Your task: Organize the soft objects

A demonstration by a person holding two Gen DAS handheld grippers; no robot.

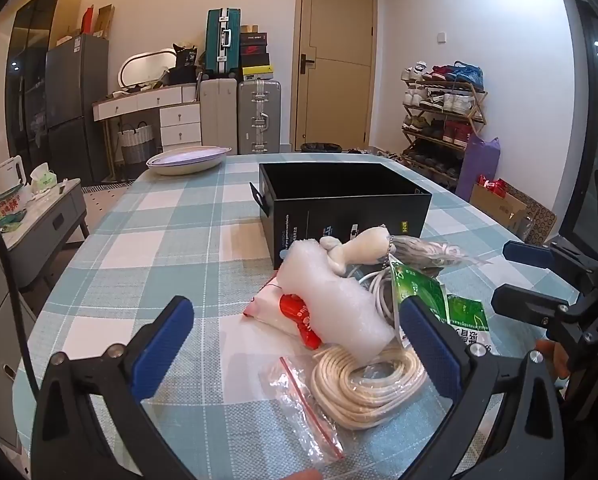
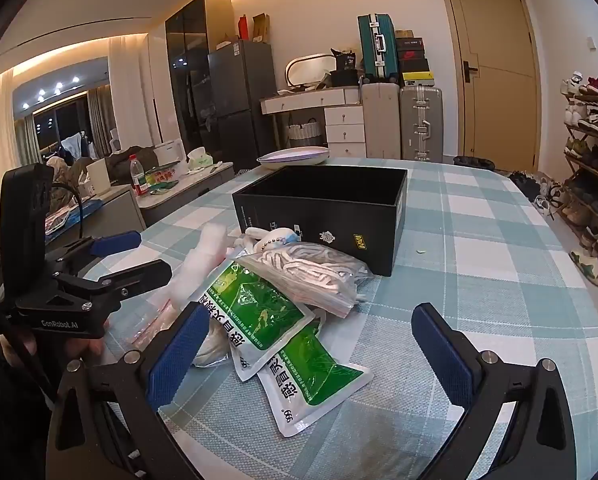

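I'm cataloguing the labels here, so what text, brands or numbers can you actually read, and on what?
"GenRobot.AI": on the body of the left gripper, seen from the right wrist.
"666": on the lower green sachet, printed upside down.
Large Chinese characters on both green sachets, the upper one too: upside down, not legible to me.
White print and a small yellow logo on the black box: too small to read.
Red packet: print blurred.

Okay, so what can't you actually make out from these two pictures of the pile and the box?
- Floor of the black box: hidden by its own walls in both views.
- Small print on the green packets: too small and distorted in the right wrist view.
- Red item: left wrist view, half buried under the white foam.
- Cable coil: partly cut off by the left claw's finger.
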